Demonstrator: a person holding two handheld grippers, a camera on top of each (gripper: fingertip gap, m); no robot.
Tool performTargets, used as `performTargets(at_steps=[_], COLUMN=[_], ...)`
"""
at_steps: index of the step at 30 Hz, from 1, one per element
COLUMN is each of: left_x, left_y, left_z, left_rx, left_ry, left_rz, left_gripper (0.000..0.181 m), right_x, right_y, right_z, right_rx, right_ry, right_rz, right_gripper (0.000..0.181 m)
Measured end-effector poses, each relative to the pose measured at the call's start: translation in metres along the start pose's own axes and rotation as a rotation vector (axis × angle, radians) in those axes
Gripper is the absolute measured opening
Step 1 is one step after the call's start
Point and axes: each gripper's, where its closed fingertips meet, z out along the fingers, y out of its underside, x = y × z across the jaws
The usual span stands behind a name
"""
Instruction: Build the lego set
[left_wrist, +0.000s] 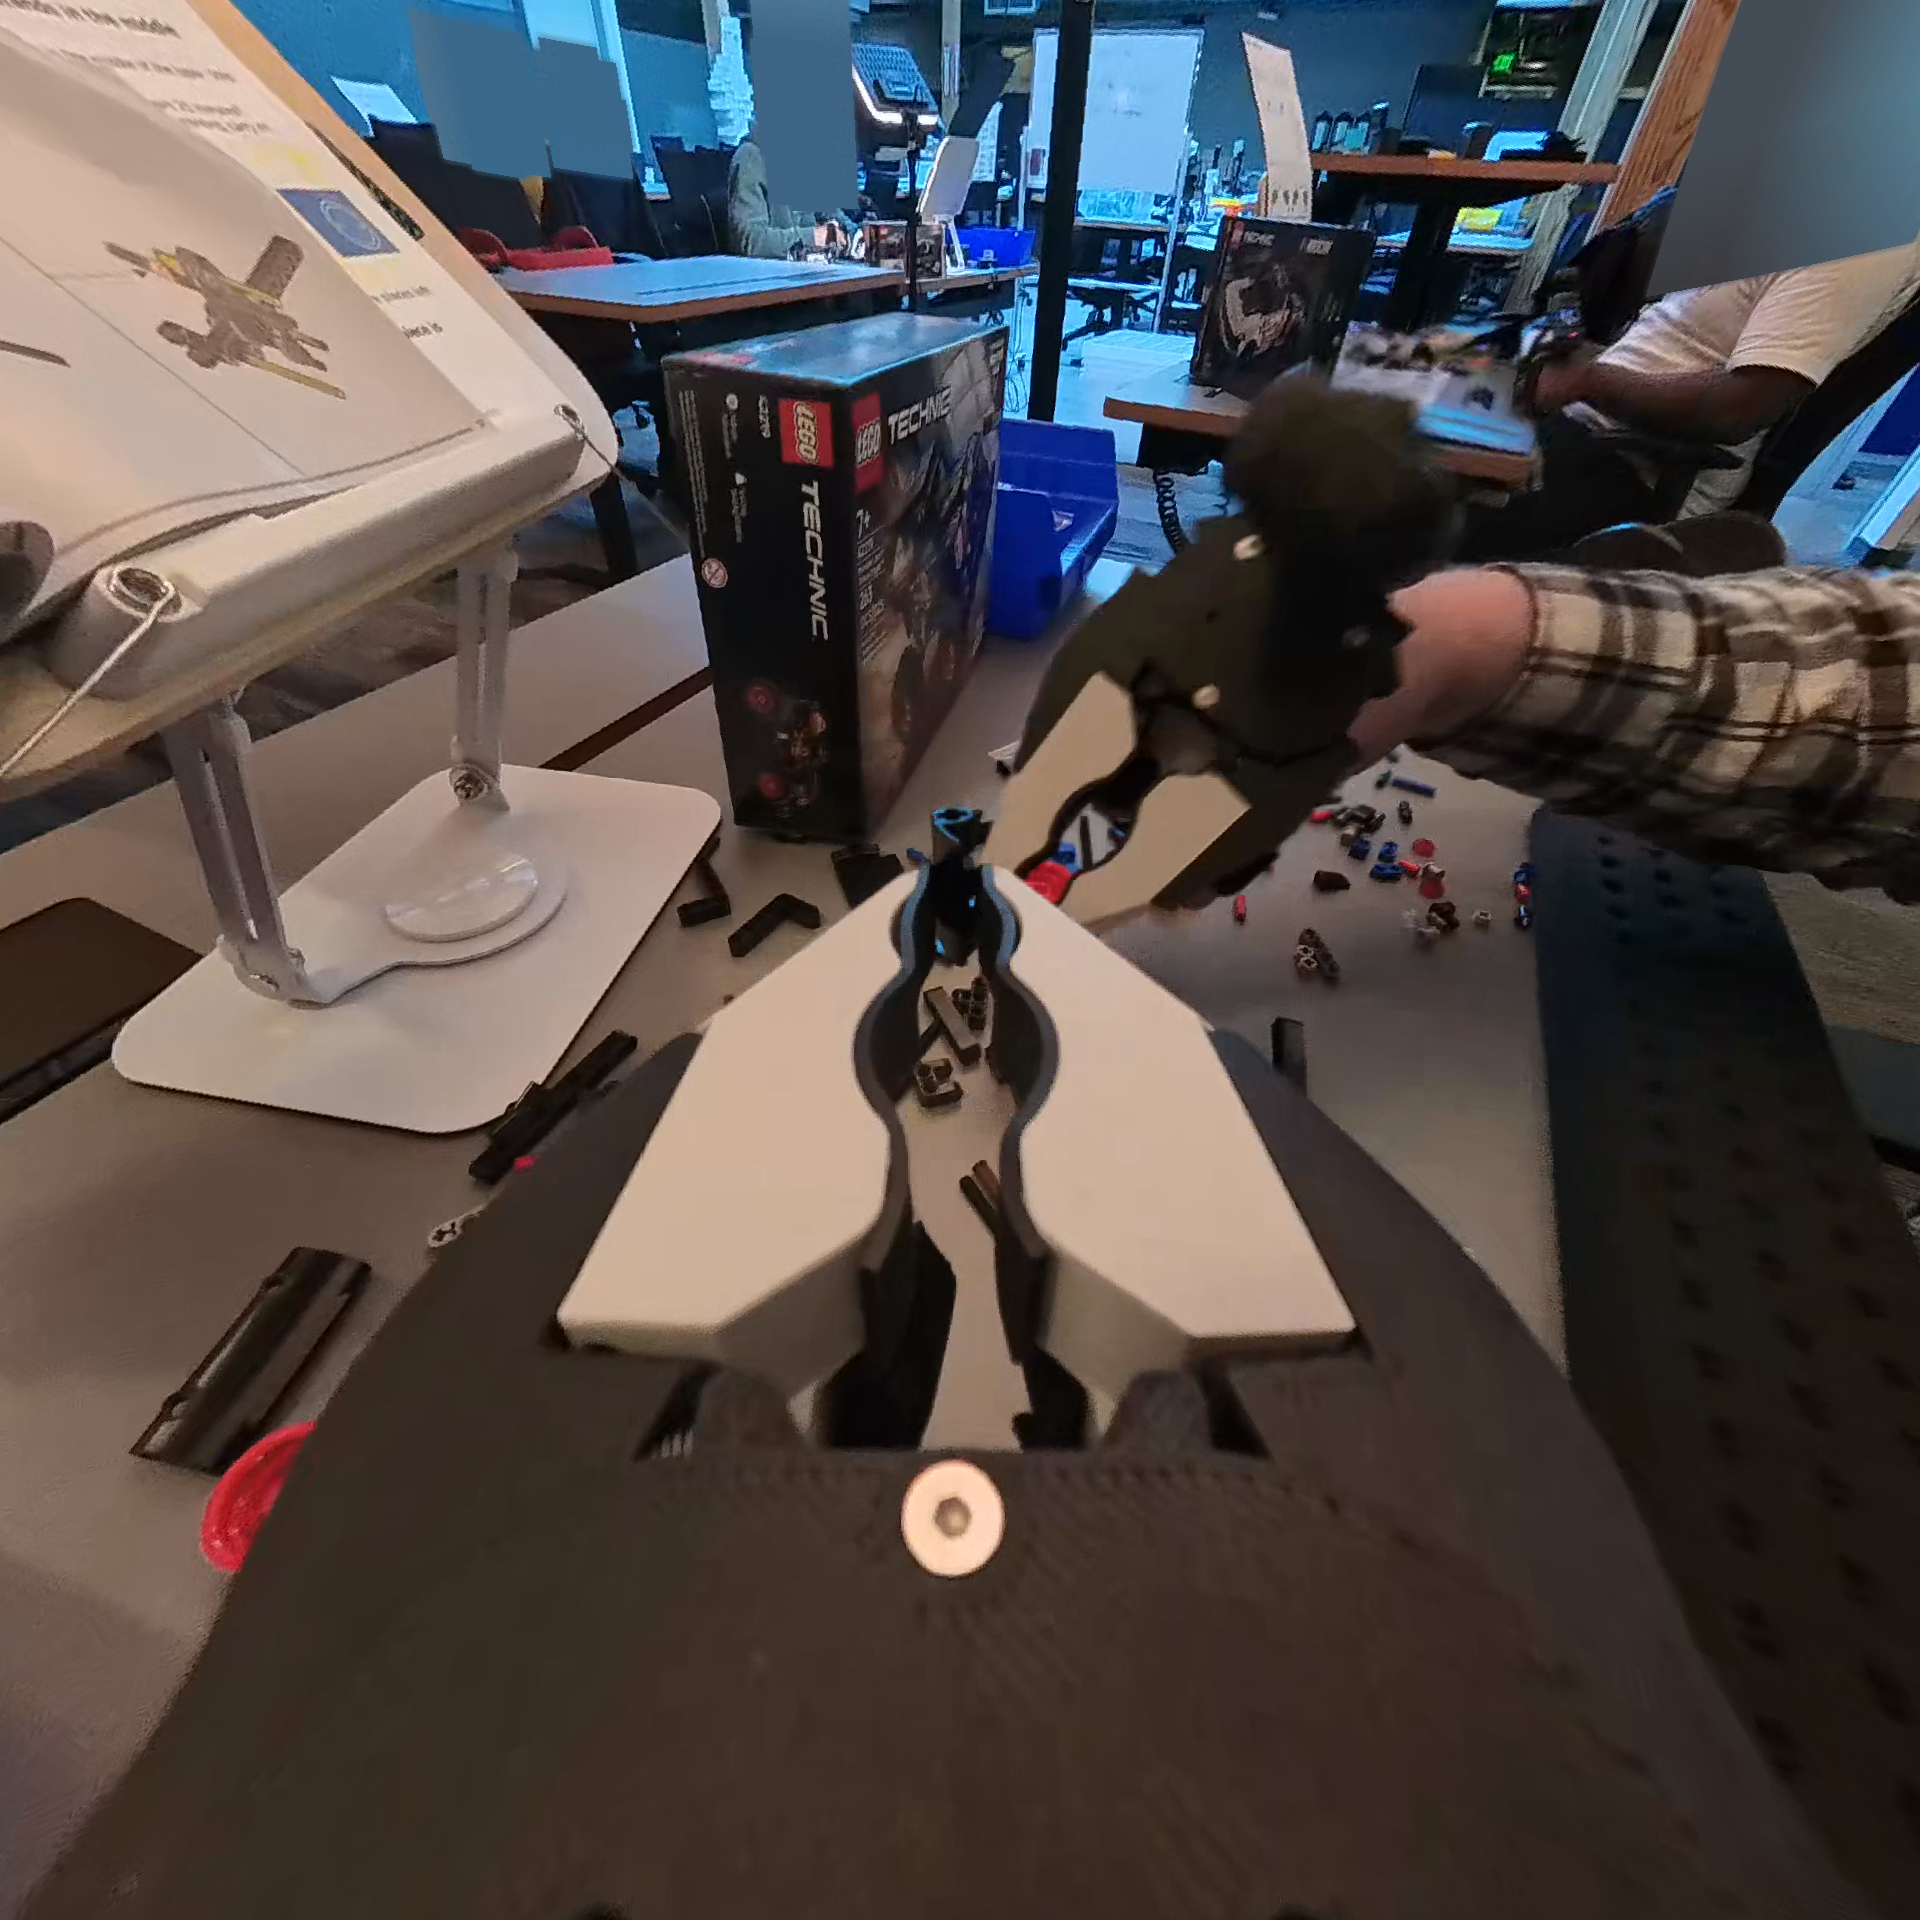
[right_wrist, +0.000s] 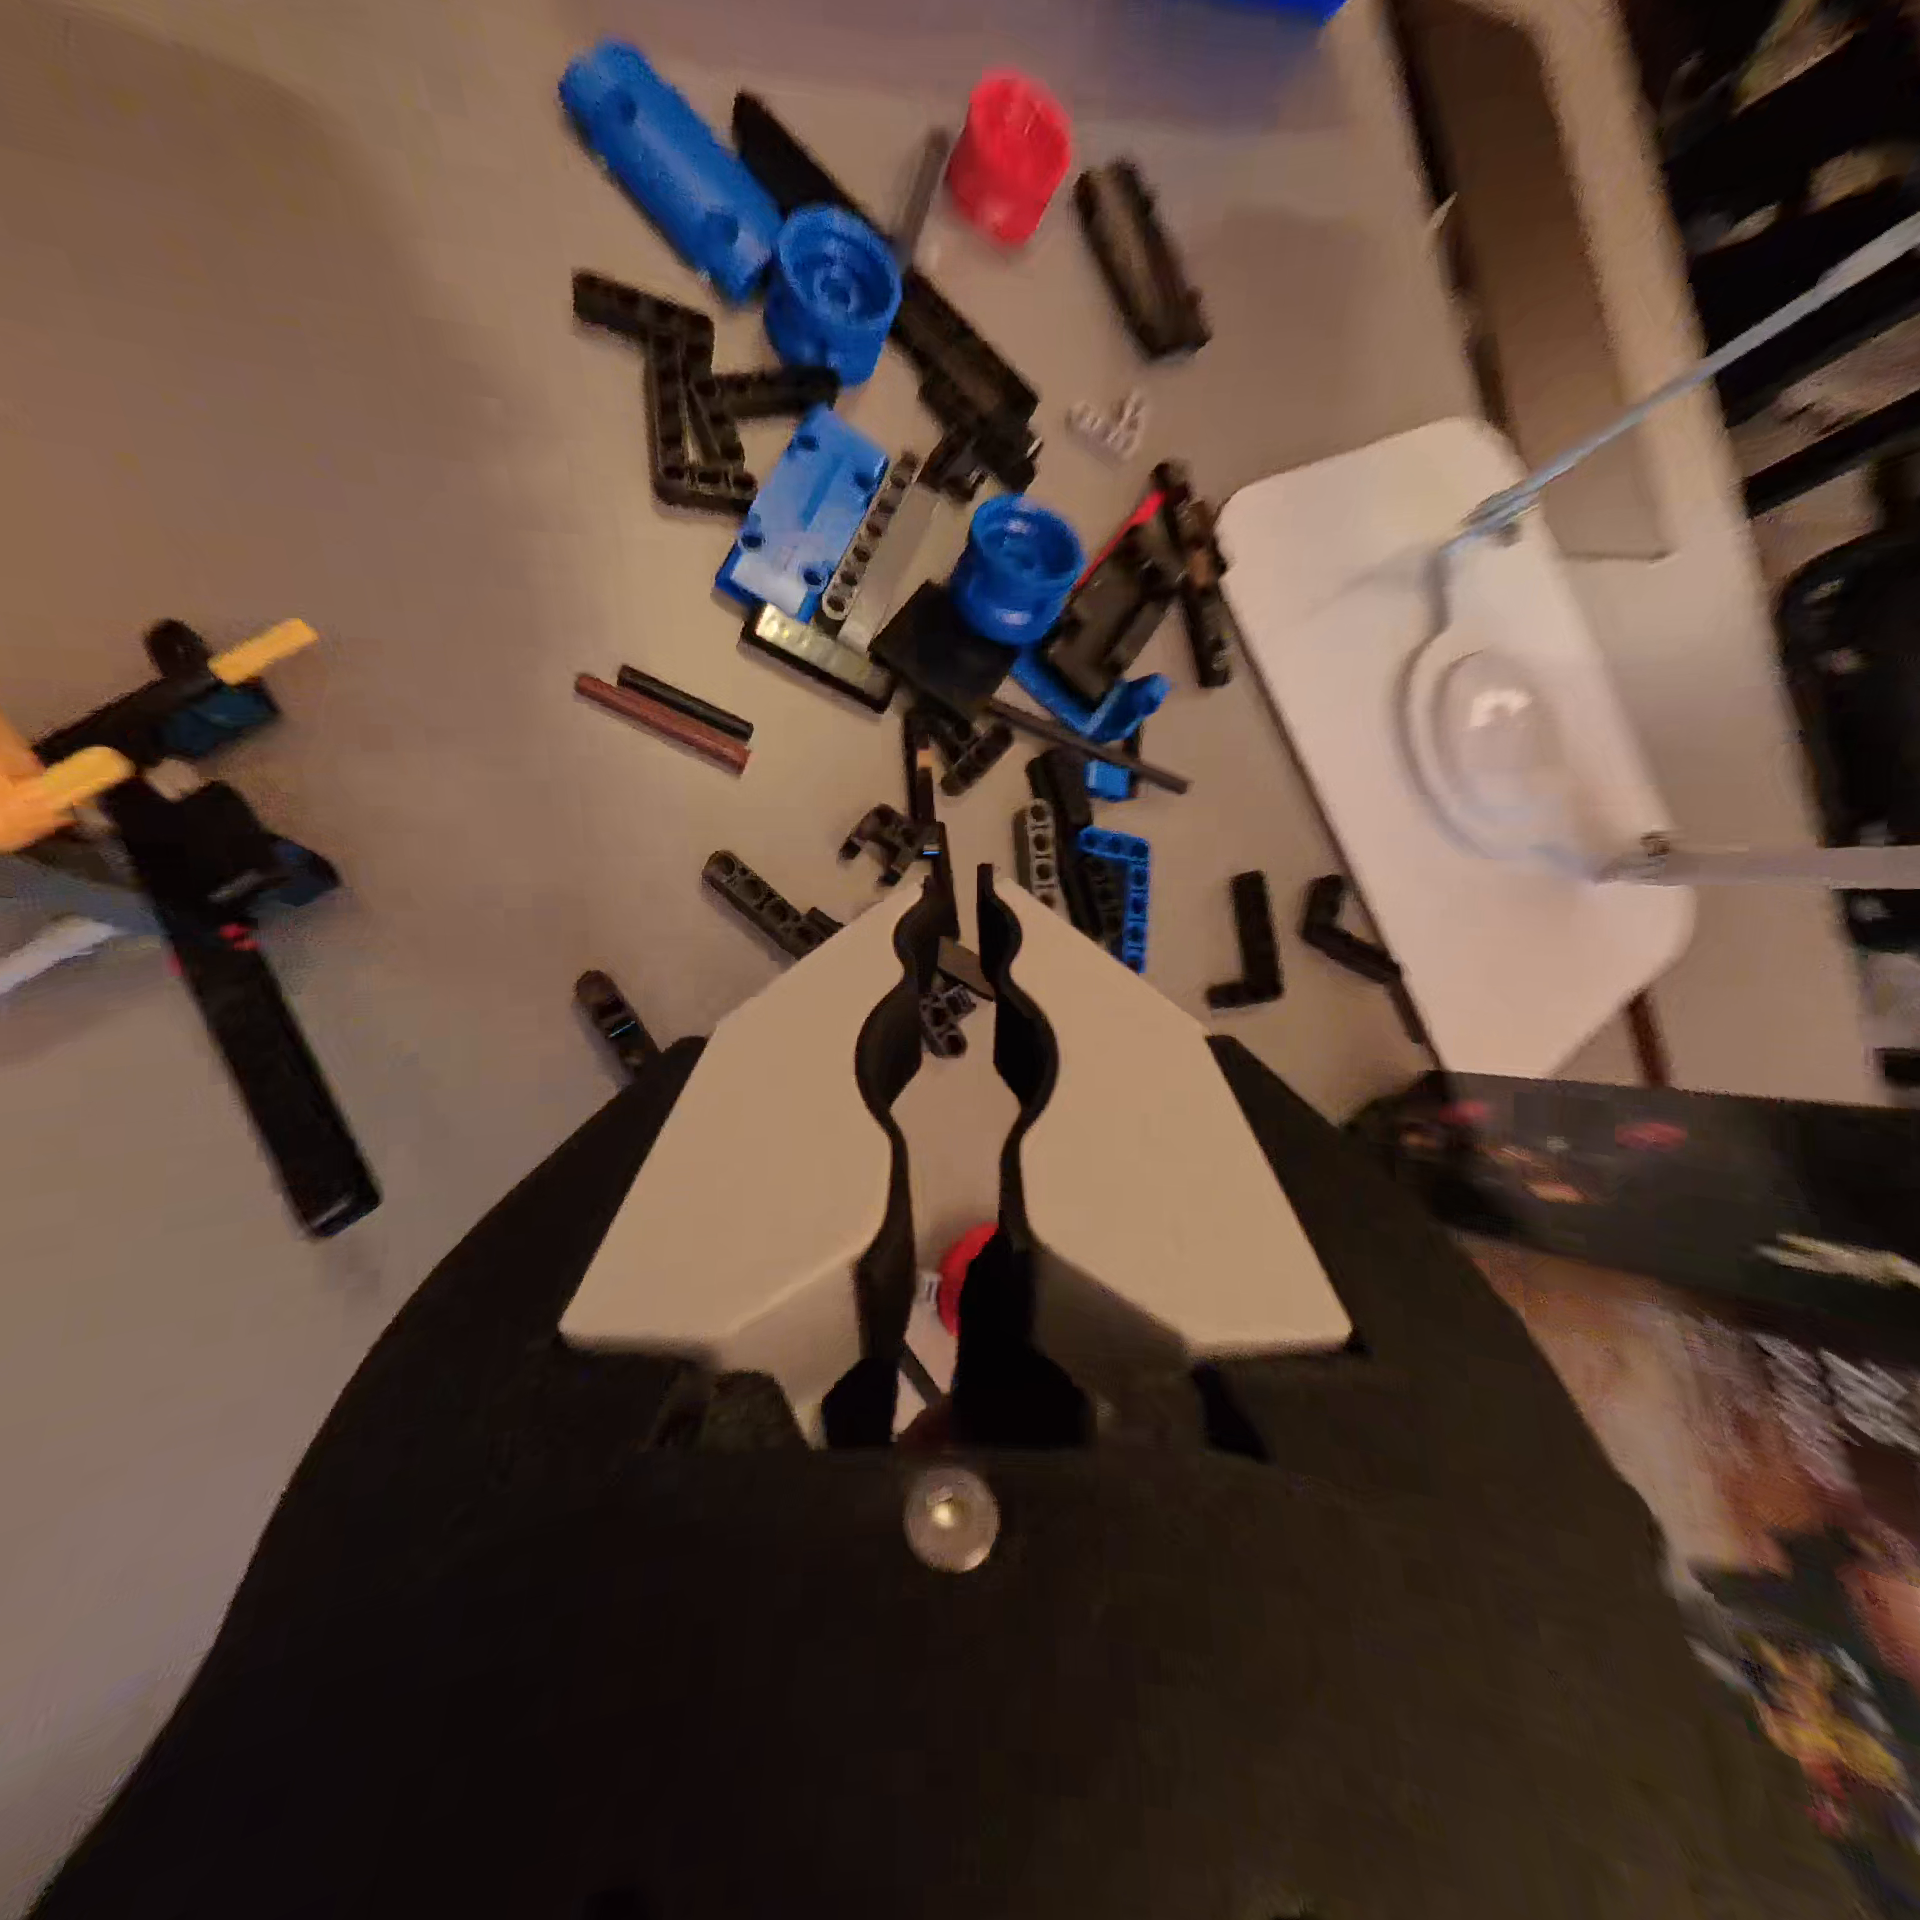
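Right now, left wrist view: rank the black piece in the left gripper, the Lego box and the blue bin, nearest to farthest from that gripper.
1. Small black piece: clamped at the left gripper tips.
2. Lego box: standing on the table, just beyond the tips, slightly left.
3. Blue bin: behind the box, to its right.

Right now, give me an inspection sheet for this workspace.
Surface: grey table, strewn with parts.
Job's things: black piece gripped; loose pile of black and blue beams and hubs; part-built assembly at left.
Clutter: set box, blue bin, booklet stand.
Grippers: left gripper shut on black piece; right gripper slightly open over pile, empty.
Cables: nothing seen on the table.
Surroundings: other desks, seated people behind.
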Motion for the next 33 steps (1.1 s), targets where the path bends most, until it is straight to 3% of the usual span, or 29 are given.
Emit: performTargets(at_steps=[6,11,17,21,33], left_x=[0.0,0.0,-0.005,-0.01,-0.013], left_y=[0.005,0.007,0.006,-0.001,-0.037], left_z=[0.004,0.006,0.006,0.002,-0.018], left_rx=[-0.006,-0.003,0.014,0.072,0.368], left_ry=[0.014,0.024,0.015,0.012,0.081], left_rz=[-0.019,-0.039,-0.062,-0.11,-0.228], left_gripper=[0.006,0.006,0.006,0.006,0.006], right_x=[0.002,0.0,0.005,0.01,0.001], right_y=[0.028,0.029,0.026,0.006,-0.1], right_z=[0.041,0.044,0.04,0.02,-0.061], right_rx=[-0.148,-0.148,-0.106,0.022,0.441], right_ry=[-0.143,-0.223,-0.179,-0.122,0.053], right_rz=[0.048,0.076,0.091,0.154,0.177], right_gripper=[0.006,0.001,0.0,0.0,0.0])
